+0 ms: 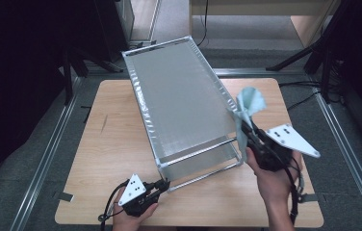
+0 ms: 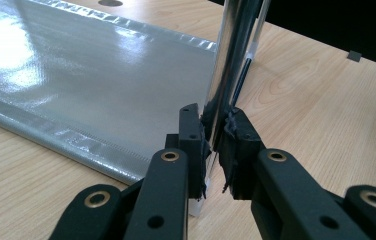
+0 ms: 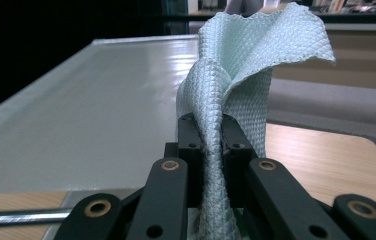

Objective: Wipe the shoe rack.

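Note:
A chrome-framed rack with a silver-grey fabric panel (image 1: 179,96) lies tilted across the wooden table (image 1: 111,144). At its near left corner my left gripper (image 1: 164,184) is shut on one of the frame's chrome tubes. In the left gripper view that tube (image 2: 228,65) rises straight up from between the black jaws of the left gripper (image 2: 216,142). My right gripper (image 1: 244,130) is raised beside the rack's right edge, shut on a pale green woven cloth (image 1: 250,101). In the right gripper view the cloth (image 3: 256,55) fans out above the pinched jaws of the right gripper (image 3: 211,135).
Bare wood lies left of the rack and along the table's front edge (image 1: 217,211). Metal floor rails (image 1: 49,154) run along both sides of the table. Dark stand legs (image 1: 297,57) reach in at the back right, and more dark equipment stands at the back left.

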`<act>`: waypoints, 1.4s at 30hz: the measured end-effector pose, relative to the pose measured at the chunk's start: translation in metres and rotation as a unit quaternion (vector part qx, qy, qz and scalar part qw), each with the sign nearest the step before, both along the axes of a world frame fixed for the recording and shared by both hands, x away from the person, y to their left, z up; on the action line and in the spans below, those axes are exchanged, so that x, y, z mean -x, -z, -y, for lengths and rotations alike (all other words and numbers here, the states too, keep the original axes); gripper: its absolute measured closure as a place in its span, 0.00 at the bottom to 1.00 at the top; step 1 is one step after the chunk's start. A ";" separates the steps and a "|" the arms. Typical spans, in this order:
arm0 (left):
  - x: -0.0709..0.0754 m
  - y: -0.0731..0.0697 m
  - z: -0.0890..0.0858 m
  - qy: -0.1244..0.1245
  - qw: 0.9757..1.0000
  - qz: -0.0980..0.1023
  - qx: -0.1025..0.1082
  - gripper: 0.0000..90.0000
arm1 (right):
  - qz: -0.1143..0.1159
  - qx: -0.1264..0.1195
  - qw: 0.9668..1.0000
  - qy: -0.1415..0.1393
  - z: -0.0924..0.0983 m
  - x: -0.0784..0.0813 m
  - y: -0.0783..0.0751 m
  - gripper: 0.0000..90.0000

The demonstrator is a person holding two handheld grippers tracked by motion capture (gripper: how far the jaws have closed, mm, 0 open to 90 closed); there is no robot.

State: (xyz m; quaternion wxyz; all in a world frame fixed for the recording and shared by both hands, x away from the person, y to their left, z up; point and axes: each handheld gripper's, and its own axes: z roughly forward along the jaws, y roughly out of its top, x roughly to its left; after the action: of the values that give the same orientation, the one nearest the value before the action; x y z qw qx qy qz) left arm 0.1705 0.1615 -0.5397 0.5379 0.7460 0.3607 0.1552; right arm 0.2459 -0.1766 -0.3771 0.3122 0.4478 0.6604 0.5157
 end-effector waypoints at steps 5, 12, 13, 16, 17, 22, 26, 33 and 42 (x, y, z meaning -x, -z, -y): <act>-0.001 0.000 -0.001 0.001 1.000 -0.001 0.001 0.90 | -0.044 0.011 0.999 -0.018 -0.023 -0.017 0.017 0.92; -0.001 0.000 -0.001 0.000 1.000 -0.001 0.002 0.90 | -0.049 0.019 0.996 -0.070 -0.068 0.000 0.022 0.92; -0.001 0.000 -0.001 0.000 1.000 -0.001 0.002 0.90 | -0.048 0.024 0.995 -0.080 -0.076 0.003 0.023 0.92; -0.001 0.001 -0.001 -0.001 1.000 -0.001 0.002 0.90 | -0.050 0.021 0.993 -0.104 -0.092 0.010 0.024 0.92; -0.001 0.001 -0.001 -0.001 1.000 0.000 0.002 0.90 | -0.047 0.022 0.991 -0.120 -0.107 0.016 0.025 0.92; -0.001 0.001 -0.001 -0.001 1.000 0.001 0.001 0.90 | -0.043 0.030 0.988 -0.148 -0.134 0.028 0.026 0.91; 0.000 0.001 0.000 -0.004 1.000 0.005 -0.003 0.90 | -0.044 0.028 0.988 -0.148 -0.128 0.024 0.026 0.92; 0.000 0.001 0.000 -0.004 1.000 0.005 -0.003 0.90 | -0.038 0.025 0.996 -0.080 -0.078 0.009 0.025 0.92; -0.001 0.001 -0.008 -0.022 1.000 0.001 0.000 0.90 | -0.040 0.011 0.999 0.004 -0.023 -0.004 0.021 0.92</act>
State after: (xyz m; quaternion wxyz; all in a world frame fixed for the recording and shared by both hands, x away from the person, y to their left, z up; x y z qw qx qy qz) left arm 0.1713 0.1696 -0.5411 0.5352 0.7376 0.3760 0.1677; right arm 0.2502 -0.1536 -0.3984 0.2926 0.4669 0.6763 0.4888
